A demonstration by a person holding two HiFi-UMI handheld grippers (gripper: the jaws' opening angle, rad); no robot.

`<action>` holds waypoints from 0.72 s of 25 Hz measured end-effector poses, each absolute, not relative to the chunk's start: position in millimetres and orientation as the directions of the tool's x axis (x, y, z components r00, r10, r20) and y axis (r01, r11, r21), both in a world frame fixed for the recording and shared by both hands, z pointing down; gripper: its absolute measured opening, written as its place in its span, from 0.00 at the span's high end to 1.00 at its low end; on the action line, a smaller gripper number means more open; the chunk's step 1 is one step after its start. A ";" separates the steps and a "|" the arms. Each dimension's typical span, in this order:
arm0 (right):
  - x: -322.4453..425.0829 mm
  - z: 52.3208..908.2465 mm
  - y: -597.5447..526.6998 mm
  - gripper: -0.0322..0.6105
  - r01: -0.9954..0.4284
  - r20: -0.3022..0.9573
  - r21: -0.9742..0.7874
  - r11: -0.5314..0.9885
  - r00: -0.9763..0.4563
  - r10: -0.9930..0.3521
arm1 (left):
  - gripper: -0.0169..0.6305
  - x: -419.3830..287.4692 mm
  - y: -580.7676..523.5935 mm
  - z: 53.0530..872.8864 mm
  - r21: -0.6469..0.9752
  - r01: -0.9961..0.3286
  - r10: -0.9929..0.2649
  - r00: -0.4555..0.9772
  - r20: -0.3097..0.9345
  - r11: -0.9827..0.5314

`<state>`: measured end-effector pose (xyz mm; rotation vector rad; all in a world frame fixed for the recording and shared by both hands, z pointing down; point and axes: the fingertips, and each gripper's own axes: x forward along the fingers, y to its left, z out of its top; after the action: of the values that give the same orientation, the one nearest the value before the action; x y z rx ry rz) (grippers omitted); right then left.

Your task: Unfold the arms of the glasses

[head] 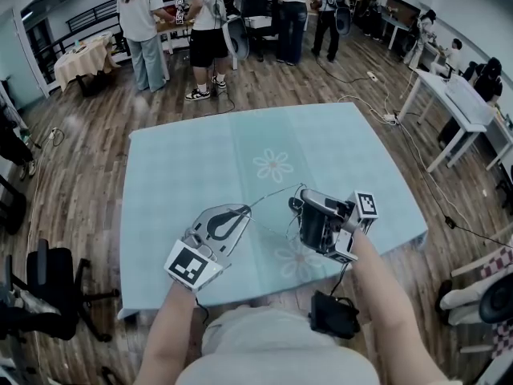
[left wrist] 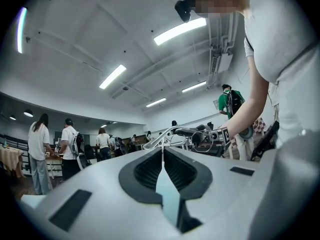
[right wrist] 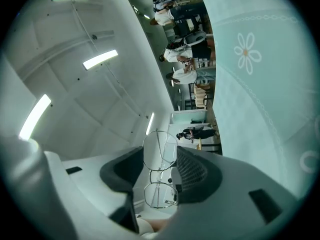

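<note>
The thin wire-framed glasses [head: 276,192] hang above the near part of the light blue tablecloth [head: 200,159], held between both grippers. My left gripper [head: 245,209] is shut on the tip of one arm. In the left gripper view that arm [left wrist: 172,130] runs from the closed jaws [left wrist: 161,151] up towards the right gripper [left wrist: 212,140]. My right gripper [head: 298,211] is shut on the front of the frame. In the right gripper view both clear lenses [right wrist: 160,194] stand one above the other between its ribbed pads [right wrist: 192,171].
The table's front edge [head: 264,295] lies just below my hands. Black office chairs [head: 56,283] stand on the left. White tables [head: 461,107] and floor cables [head: 417,147] are on the right. Several people [head: 208,30] stand at the back.
</note>
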<state>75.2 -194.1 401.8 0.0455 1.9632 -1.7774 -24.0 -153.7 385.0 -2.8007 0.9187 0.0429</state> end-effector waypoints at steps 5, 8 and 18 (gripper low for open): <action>70.9 400.0 -187.1 0.62 0.366 -0.391 -0.919 0.145 -0.891 -0.230 | 0.94 -31.9 -150.6 379.8 -0.160 -0.528 -0.519 0.849 -0.100 -0.834; 70.5 400.0 -185.3 0.62 0.380 -0.403 -0.914 0.141 -0.892 -0.205 | 0.94 -32.1 -148.7 377.4 -0.167 -0.491 -0.485 0.871 -0.082 -0.855; 68.8 398.4 -173.8 0.62 0.391 -0.405 -0.911 0.133 -0.908 -0.106 | 0.94 -38.8 -147.7 376.7 -0.183 -0.426 -0.426 0.904 -0.044 -0.886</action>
<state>68.8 -173.8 398.4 0.2744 2.0454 -1.8291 -38.8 -147.7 376.7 -2.8794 0.6507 0.0035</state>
